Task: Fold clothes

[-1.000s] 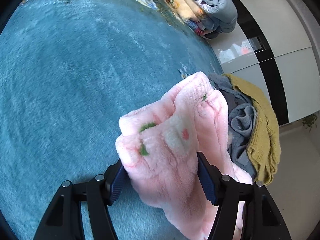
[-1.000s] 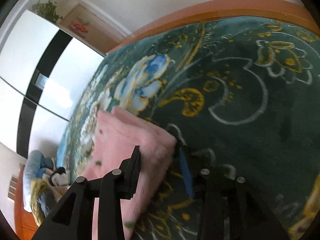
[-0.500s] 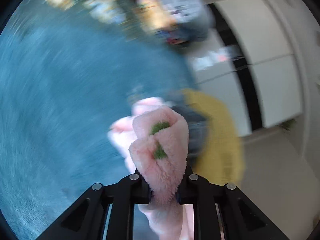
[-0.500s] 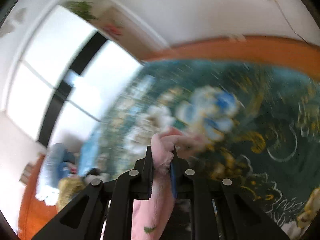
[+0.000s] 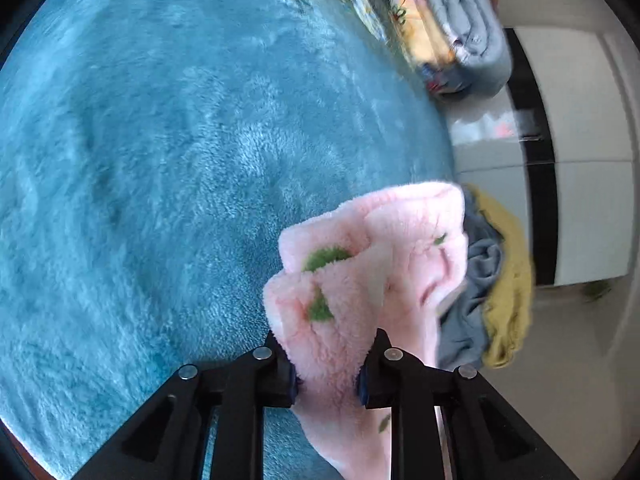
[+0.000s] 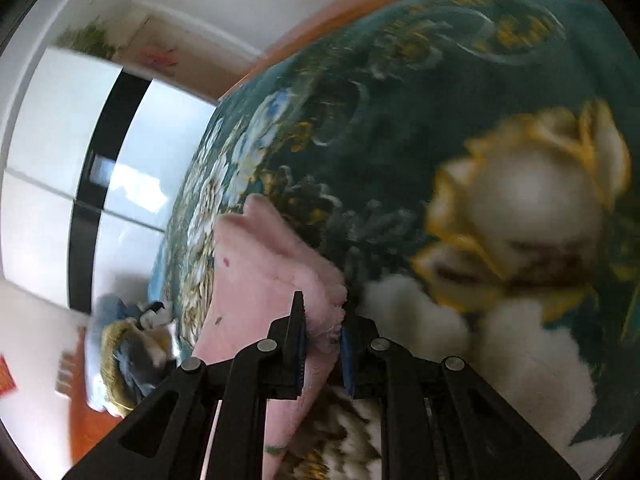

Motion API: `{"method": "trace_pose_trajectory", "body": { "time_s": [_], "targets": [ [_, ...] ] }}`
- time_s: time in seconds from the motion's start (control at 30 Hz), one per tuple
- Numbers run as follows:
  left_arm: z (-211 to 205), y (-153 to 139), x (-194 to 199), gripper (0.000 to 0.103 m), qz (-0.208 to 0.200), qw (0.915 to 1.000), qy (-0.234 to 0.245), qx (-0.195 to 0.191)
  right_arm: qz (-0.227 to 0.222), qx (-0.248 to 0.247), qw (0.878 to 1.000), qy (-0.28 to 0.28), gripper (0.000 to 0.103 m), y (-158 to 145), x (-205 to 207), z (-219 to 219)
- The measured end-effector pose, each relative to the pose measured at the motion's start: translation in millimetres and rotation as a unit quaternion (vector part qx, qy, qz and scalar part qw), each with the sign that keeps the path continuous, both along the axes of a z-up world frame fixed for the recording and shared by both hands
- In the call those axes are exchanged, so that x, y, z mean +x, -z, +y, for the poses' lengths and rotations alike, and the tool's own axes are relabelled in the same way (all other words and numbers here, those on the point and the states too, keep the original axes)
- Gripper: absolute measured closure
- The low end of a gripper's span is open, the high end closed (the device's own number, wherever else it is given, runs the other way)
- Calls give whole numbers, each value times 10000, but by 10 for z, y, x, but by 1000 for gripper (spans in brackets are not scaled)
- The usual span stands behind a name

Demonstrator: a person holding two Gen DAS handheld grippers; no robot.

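Garment: we hold the pink fleece garment point(image 5: 372, 280) above the teal blanket point(image 5: 160, 160).
Left gripper point(image 5: 328, 364): pinched on a bunched edge.
Right gripper point(image 6: 324, 340): pinched on another edge.
Handling: we judge it soft, light, floppy; grip corners.

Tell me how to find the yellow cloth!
Look at the big teal blanket and follow it to its right edge. A heap hangs there behind the pink fleece; the mustard yellow cloth is its outermost layer, beside the grey garment.
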State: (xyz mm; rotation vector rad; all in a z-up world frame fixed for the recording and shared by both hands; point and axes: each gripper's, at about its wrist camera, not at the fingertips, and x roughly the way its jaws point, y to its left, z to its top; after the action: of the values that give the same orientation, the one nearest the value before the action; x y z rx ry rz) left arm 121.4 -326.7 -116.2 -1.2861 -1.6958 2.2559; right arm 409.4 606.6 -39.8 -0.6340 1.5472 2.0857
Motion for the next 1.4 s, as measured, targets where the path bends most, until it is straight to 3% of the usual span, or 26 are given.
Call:
{"method": "trace_pose_trajectory", "body": {
  "time_s": [0.2, 0.27, 0.33, 0.47, 0.57, 0.63, 0.7, 0.8, 0.87, 0.93, 1.07, 1.23, 1.4],
  "targets": [
    [-95, -238, 74, 75, -30, 9991, 260, -320, -150, 463, 9986, -200, 83, -237, -65, -57],
    [-128, -313, 48, 63, -51, 9981, 378, -487, -209, 628, 9976, -195, 81, -323, -41, -66],
    [-194, -399, 79, 50, -4, 9971, 430, -623, -540, 944, 9941, 22, 80, -457, -1, -73],
    [-386, -615, 202, 33, 192, 9953, -83, -950, -759, 1605, 9841, 102, 77, -760, -34, -256],
    [-555, -793, 307, 32, 406, 9900, -631, -1192, -623, 1853, 9794, -502, 77, -931, -376, -566],
    [-468, -895, 322, 32, 813, 9917, -405, -905, -427, 1748, 9775, -1101, 69, -954, -717, -809],
    [-177, -926, 176, 31, 1050, 9921, 163, -663, -196, 1410, 9715, -1896, 64, -874, -1183, -1154],
    [455, -803, -234, 29, 859, 9887, 1157, -420, -33, 832, 9549, -2851, 64, -653, -1813, -1699],
    [807, -661, -489, 29, 600, 9863, 1514, -255, 24, 335, 9464, -3214, 64, -476, -2112, -2028],
    [1081, -496, -698, 29, 277, 9857, 1657, -139, 68, -11, 9434, -3316, 64, -332, -2323, -2209],
    [1301, -311, -917, 31, 75, 9874, 1575, -104, 10, -282, 9446, -3271, 64, -164, -2578, -2350],
    [1315, -278, -1092, 31, 226, 9905, 1351, 128, -165, -359, 9503, -3089, 64, -64, -2761, -2315],
    [1263, -287, -1217, 29, 306, 9917, 1223, 269, -115, -424, 9640, -2622, 64, 86, -3023, -2160]
  ]
}}
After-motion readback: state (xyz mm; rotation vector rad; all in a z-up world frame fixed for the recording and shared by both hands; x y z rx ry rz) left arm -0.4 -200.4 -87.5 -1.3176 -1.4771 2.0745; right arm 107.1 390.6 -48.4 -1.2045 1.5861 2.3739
